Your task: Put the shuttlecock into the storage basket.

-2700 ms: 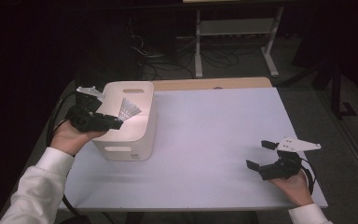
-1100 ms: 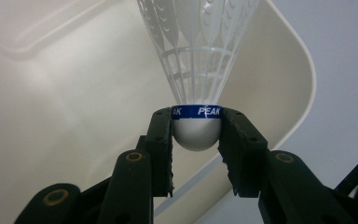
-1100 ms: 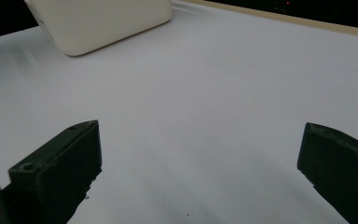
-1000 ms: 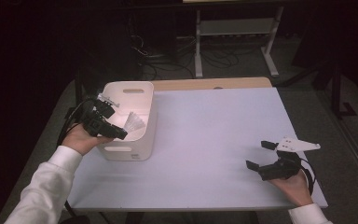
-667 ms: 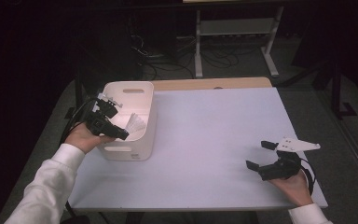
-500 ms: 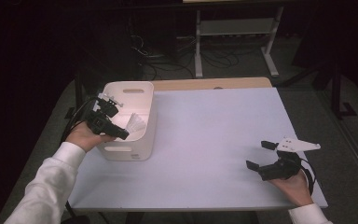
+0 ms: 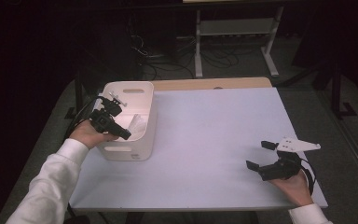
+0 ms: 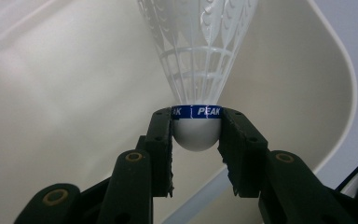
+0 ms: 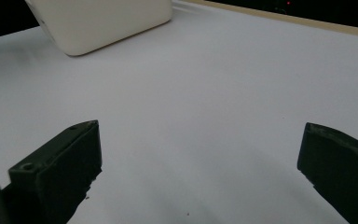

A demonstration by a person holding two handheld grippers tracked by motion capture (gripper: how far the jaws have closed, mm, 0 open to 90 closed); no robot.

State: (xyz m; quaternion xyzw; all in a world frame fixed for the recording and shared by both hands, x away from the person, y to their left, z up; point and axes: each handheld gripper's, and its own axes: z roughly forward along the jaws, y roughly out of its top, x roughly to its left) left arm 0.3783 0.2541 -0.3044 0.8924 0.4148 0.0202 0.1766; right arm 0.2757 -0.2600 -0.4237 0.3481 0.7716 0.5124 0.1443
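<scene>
A white plastic shuttlecock [image 8: 196, 70] with a blue band reading PEAK is clamped by its rounded cork between the jaws of my left gripper [image 8: 196, 140]. Its skirt points away into a cream bin [image 8: 51, 93]. In the high view the left gripper [image 7: 121, 130] reaches over the bin's [image 7: 147, 100] left rim, with the shuttlecock's skirt [image 7: 136, 124] inside the bin. My right gripper [image 7: 260, 155] rests near the table's front right corner, jaws wide apart with nothing between them. In the right gripper view its fingers [image 9: 60, 172] frame bare table.
The cream bin [image 9: 98, 21] stands at the left of the pale table [image 7: 214, 140]. A wooden strip runs along the table's far edge. Beyond it are a metal stand [image 7: 235, 32] and floor cables in the dark.
The left hand has drawn back slightly toward the bin's left rim with the shuttlecock still gripped. The right hand has stayed put.
</scene>
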